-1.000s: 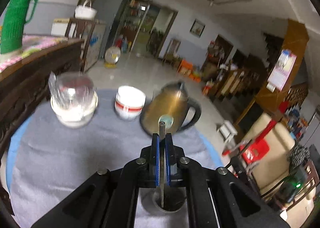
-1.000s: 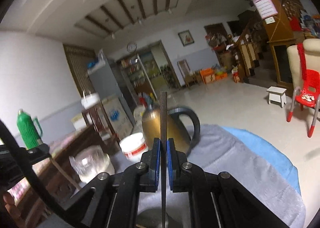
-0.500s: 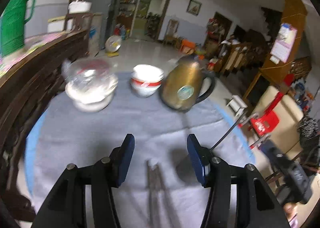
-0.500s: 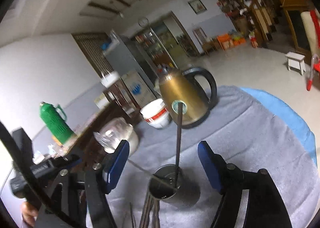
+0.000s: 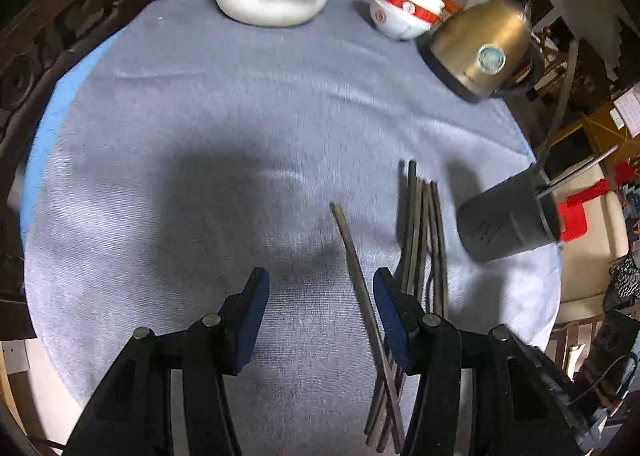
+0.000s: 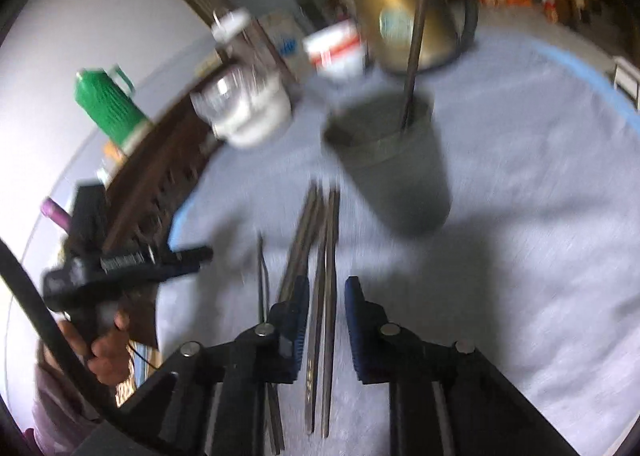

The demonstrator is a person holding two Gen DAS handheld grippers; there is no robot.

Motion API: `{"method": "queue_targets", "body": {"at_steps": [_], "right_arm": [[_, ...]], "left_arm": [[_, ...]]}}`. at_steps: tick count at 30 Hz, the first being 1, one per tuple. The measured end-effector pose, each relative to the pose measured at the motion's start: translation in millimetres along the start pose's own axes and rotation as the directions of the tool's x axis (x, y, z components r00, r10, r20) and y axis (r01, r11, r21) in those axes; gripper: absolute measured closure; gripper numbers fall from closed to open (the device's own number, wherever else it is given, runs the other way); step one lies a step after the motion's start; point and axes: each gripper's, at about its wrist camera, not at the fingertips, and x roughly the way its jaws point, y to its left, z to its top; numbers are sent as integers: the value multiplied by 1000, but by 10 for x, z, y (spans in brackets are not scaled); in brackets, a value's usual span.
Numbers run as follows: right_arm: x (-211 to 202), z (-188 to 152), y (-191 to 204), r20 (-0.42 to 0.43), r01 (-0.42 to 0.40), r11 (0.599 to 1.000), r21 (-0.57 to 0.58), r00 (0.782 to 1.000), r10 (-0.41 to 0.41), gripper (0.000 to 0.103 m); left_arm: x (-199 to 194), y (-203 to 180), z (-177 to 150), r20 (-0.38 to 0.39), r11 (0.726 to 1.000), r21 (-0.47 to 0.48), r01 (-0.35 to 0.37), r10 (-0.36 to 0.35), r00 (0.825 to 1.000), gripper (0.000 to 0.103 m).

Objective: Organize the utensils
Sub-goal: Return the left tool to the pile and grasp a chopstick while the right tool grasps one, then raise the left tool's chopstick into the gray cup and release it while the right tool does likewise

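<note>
Left tongs (image 5: pixel 320 296) spread over a lone chopstick (image 5: pixel 352 248); right tongs (image 6: pixel 326 296) closing around bundled chopsticks (image 6: pixel 324 256).

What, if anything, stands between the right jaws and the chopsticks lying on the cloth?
Nothing visible. The right gripper sits directly over the loose chopsticks, jaws closing with two of them in the gap. The dark cup stands beyond them, clear of the approach.
</note>
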Motion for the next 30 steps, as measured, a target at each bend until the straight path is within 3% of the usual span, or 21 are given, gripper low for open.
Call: {"method": "queue_targets", "body": {"at_steps": [6, 20, 23, 25, 30], "right_arm": [[271, -109, 12, -72, 5, 1000, 1, 997, -5, 89], [454, -178, 16, -154, 68, 998, 4, 986, -66, 96], [411, -194, -31, -160, 78, 997, 24, 984, -73, 96], [374, -214, -52, -172, 82, 996, 47, 982, -73, 96], [267, -373, -91, -216, 78, 989, 124, 975, -50, 97]], "left_arm": [[216, -84, 23, -44, 1000, -4, -4, 4, 999, 64], [468, -172, 143, -65, 1000, -22, 1, -2, 998, 65], [492, -193, 156, -55, 1000, -4, -25, 25, 998, 79], [524, -215, 171, -47, 998, 28, -54, 55, 997, 94], [546, -257, 166, -48, 991, 121, -52, 58, 997, 96]]}}
